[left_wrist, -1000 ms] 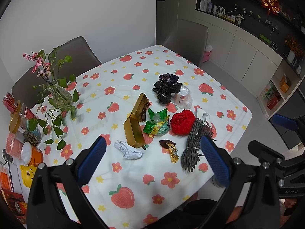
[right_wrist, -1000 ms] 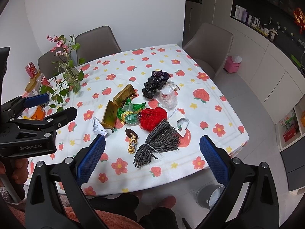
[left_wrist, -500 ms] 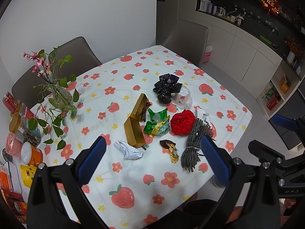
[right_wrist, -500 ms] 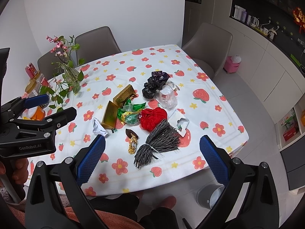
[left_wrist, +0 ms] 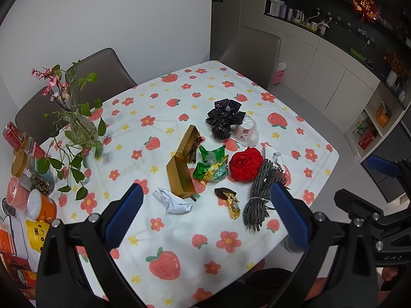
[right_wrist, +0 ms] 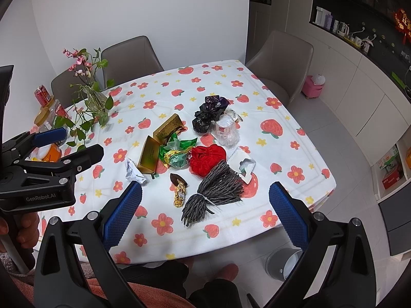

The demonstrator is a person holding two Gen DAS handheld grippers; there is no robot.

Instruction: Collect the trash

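Note:
A pile of trash lies mid-table on the strawberry cloth [left_wrist: 164,233]: an open gold box [left_wrist: 179,173], green wrappers [left_wrist: 212,166], a red fabric ball [left_wrist: 245,163], a grey string bundle [left_wrist: 262,192], black bags [left_wrist: 223,120], a clear plastic cup [left_wrist: 246,131], crumpled white paper [left_wrist: 172,201] and a gold foil wrapper [left_wrist: 232,201]. My left gripper [left_wrist: 205,191] hovers open over the near table edge, holding nothing. My right gripper [right_wrist: 205,187] is open above the same pile, with the grey bundle [right_wrist: 213,195] and red ball [right_wrist: 208,157] ahead of it.
A glass vase with a leafy plant [left_wrist: 77,125] and several jars [left_wrist: 38,200] stand at the table's left. Grey chairs [right_wrist: 280,59] line the far sides. A grey bin [right_wrist: 282,263] sits on the floor below the near right corner. The left gripper [right_wrist: 74,143] shows at the left.

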